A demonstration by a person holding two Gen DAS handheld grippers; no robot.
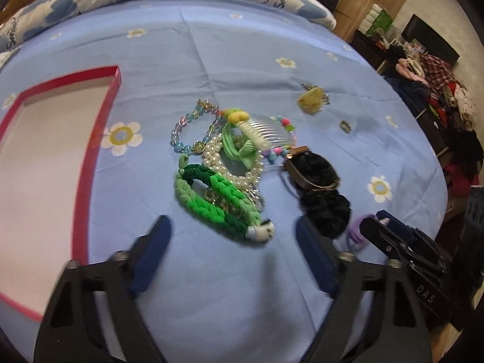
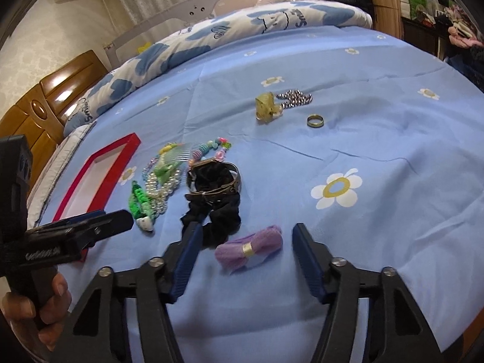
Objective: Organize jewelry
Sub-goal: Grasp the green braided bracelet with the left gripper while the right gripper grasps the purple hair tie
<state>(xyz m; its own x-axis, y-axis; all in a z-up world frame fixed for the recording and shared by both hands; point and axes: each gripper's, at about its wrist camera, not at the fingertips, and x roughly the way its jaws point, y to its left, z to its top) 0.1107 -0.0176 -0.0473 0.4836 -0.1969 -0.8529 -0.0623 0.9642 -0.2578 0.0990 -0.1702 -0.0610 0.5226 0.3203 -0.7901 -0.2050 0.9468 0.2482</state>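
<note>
A pile of jewelry lies on the blue bedsheet: a green braided bracelet (image 1: 216, 202), a pearl bracelet (image 1: 233, 166), a bead bracelet (image 1: 189, 130), a hair comb (image 1: 263, 133) and a black scrunchie (image 1: 320, 190). My left gripper (image 1: 233, 248) is open just in front of the green bracelet. My right gripper (image 2: 246, 248) is open around a purple hair tie (image 2: 249, 249). A red-rimmed tray (image 1: 93, 139) lies at the left. A yellow clip (image 2: 267, 107), a ring (image 2: 315, 120) and a silver bead chain (image 2: 295, 96) lie farther back.
A folded blue-and-white quilt (image 2: 211, 33) lies along the far side of the bed. A wooden headboard (image 2: 45, 96) stands at the left. Clothes are heaped on furniture (image 1: 447, 115) beyond the bed's right edge.
</note>
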